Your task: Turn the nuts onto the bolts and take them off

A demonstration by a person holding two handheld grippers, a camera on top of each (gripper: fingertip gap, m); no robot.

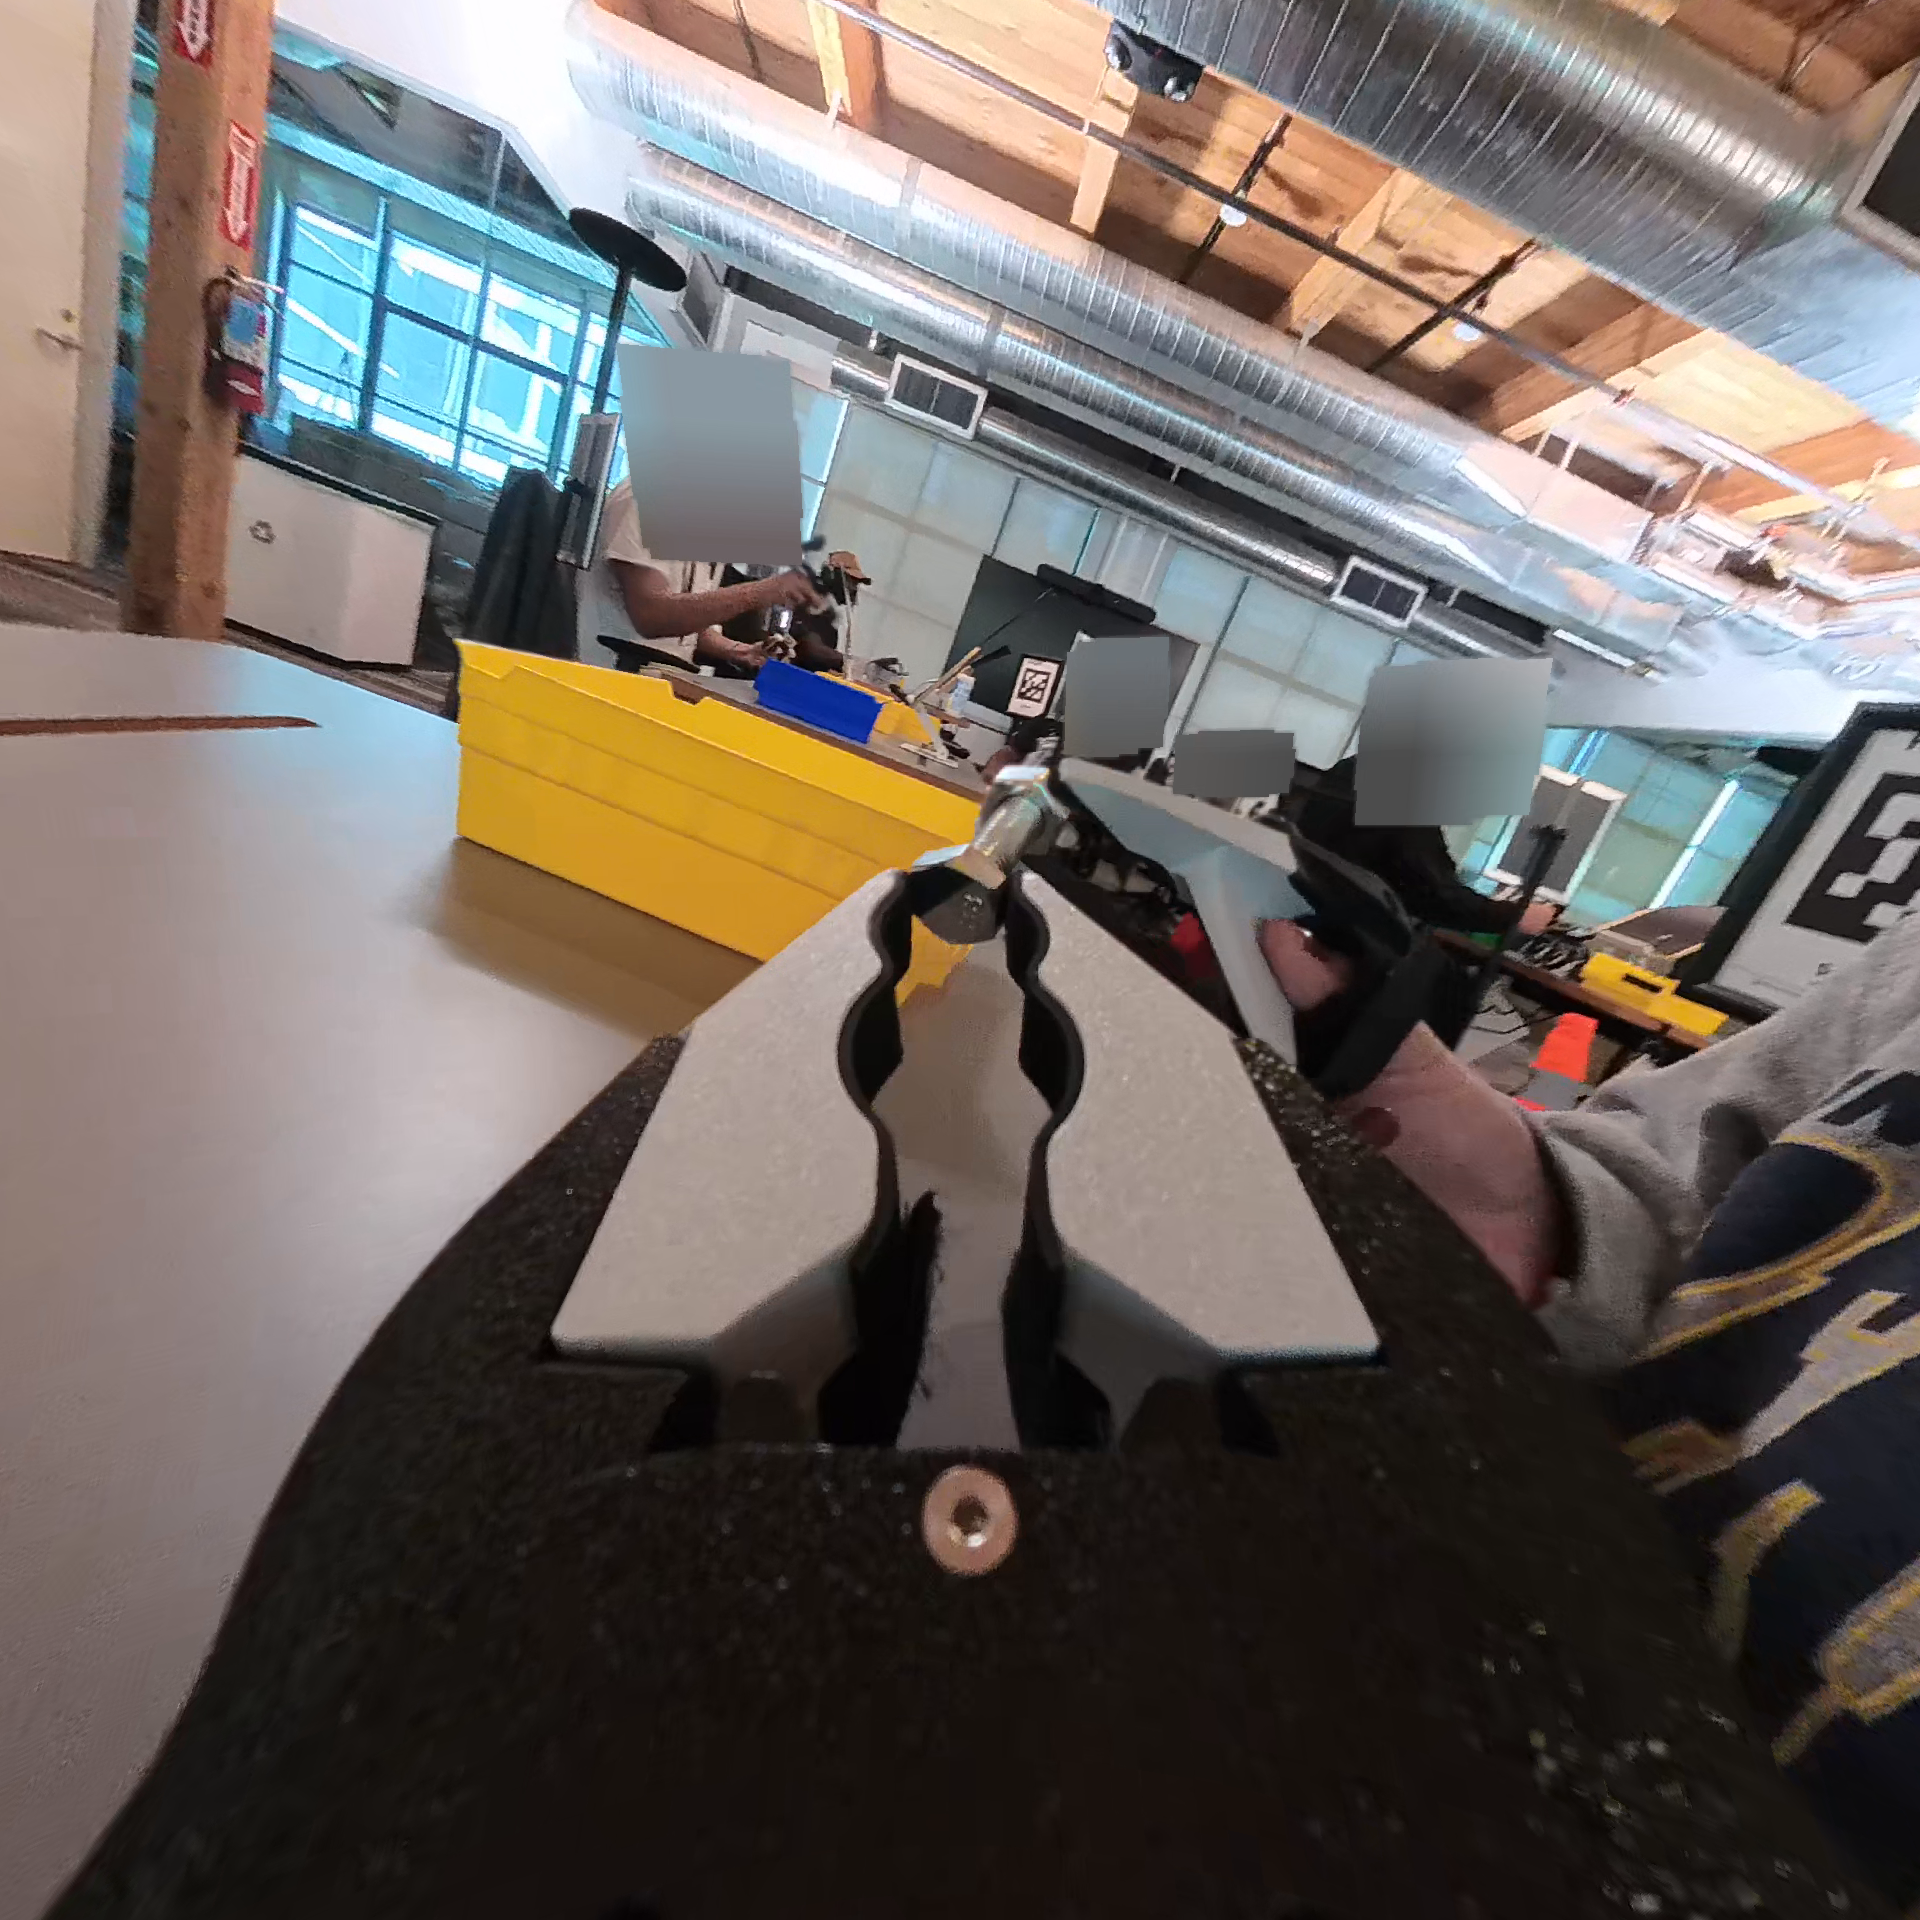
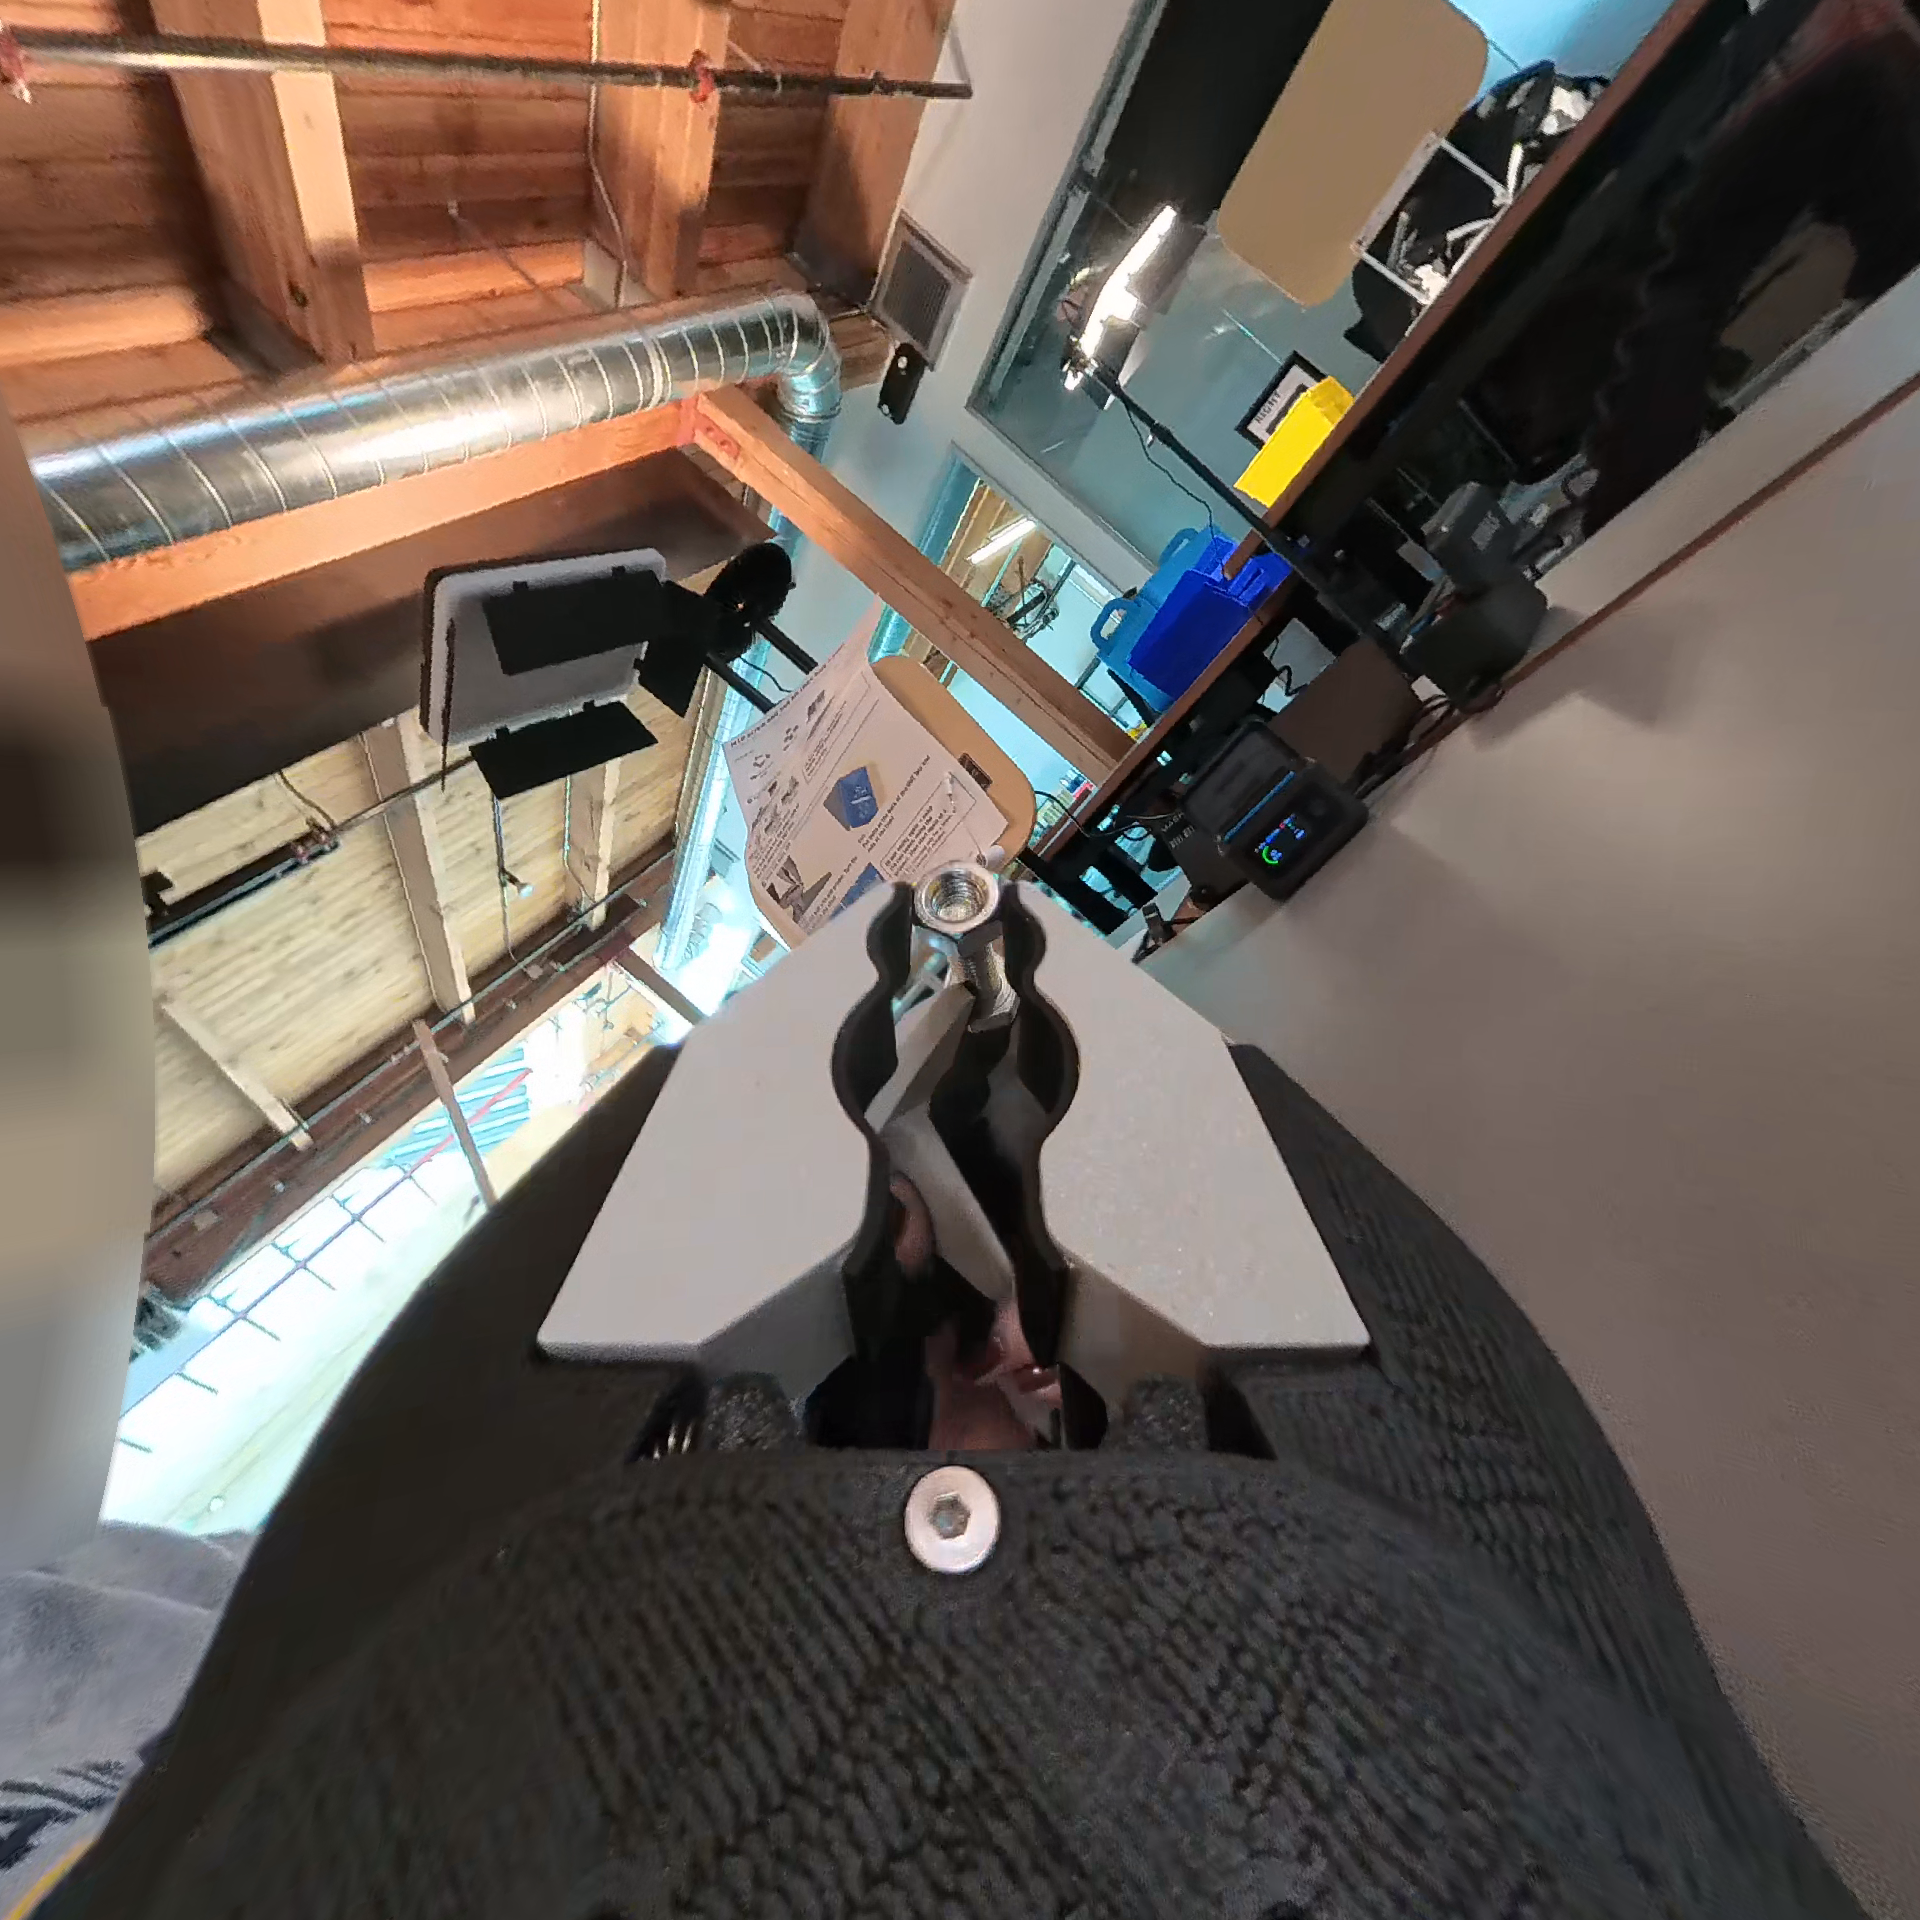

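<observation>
2 grippers share the bolt (image 1: 1003, 831): left gripper (image 1: 961, 920) pinches its head, right gripper (image 2: 958, 906) pinches the nut (image 2: 954, 896) at its tip. Long axis runs jaw-to-jaw, clear above table (image 1: 260, 935).

Both wrist cameras look close along their fingers, sharing the bolt (image 1: 1013, 831)

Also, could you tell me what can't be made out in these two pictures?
- How far the nut sits on the bolt: in both views the nut itself and the right gripper cover the joint.
- Bolt head: left wrist view, mostly sunk between the tips of the left gripper.
- Bin contents: left wrist view, its yellow wall hides them.
</observation>
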